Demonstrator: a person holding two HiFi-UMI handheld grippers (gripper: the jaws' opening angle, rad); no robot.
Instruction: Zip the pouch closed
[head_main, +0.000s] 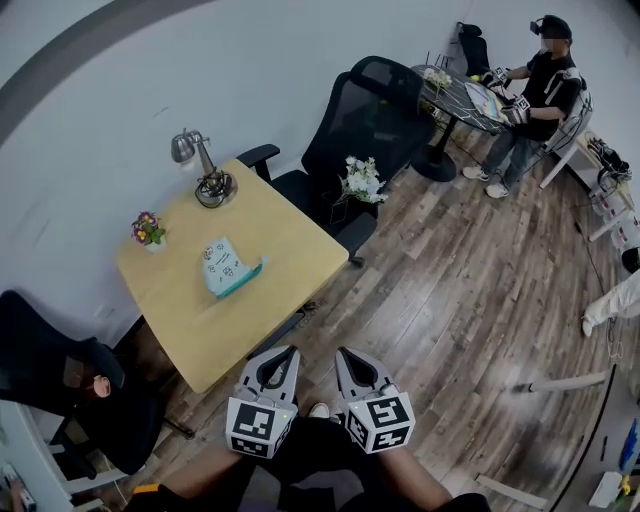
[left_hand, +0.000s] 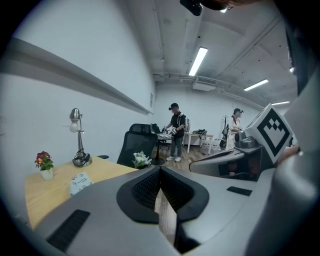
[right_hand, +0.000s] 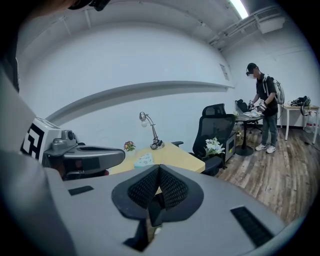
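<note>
The pouch (head_main: 229, 267) is white with printed patterns and a teal edge. It lies flat near the middle of the wooden table (head_main: 290, 235), and shows again as the pouch (left_hand: 80, 183) and the pouch (right_hand: 144, 160) in the two gripper views. My left gripper (head_main: 292, 351) and right gripper (head_main: 341, 352) hover side by side over the floor in front of the table, well short of the pouch. Both are shut with nothing between their jaws. In its own view the left gripper (left_hand: 160, 169) points over the table's near corner; the right gripper (right_hand: 159, 166) points at the table's front edge.
On the table stand a desk lamp (head_main: 205, 170) and a small flower pot (head_main: 148, 231). A black office chair (head_main: 340, 140) with white flowers (head_main: 362, 180) sits behind it, another black chair (head_main: 60, 385) at the left. A person (head_main: 535, 95) works at a round table far back.
</note>
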